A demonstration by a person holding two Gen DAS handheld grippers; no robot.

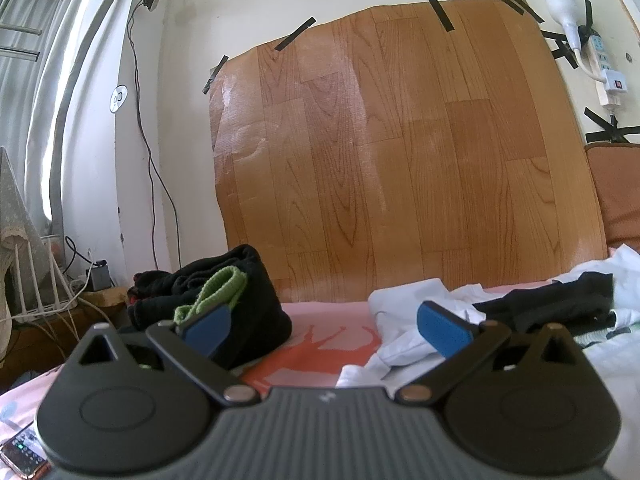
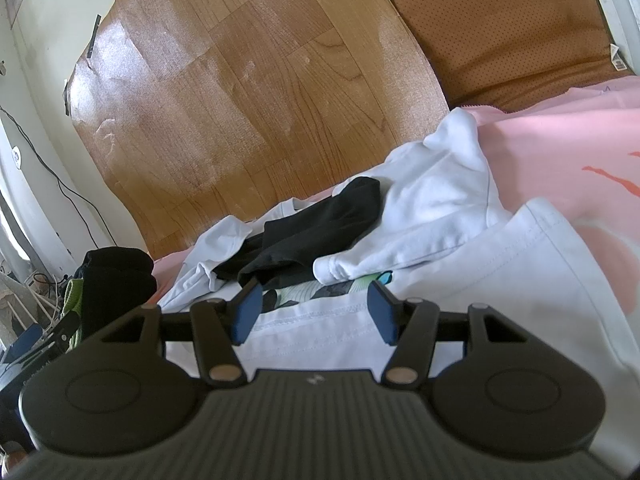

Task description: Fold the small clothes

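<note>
A heap of loose clothes lies on the pink bed sheet: white garments with a black garment draped over them, and a white printed shirt spread in front. My right gripper hovers open just above the printed shirt's hem, with nothing pinched. In the left wrist view, my left gripper is wide open and empty over the sheet, between a folded black stack with a green band on its left and the white garments on its right.
A wood-pattern sheet is taped to the wall behind the bed. A brown cushion leans at the right. Cables and a drying rack crowd the floor at the left. A phone lies on the sheet by the left gripper.
</note>
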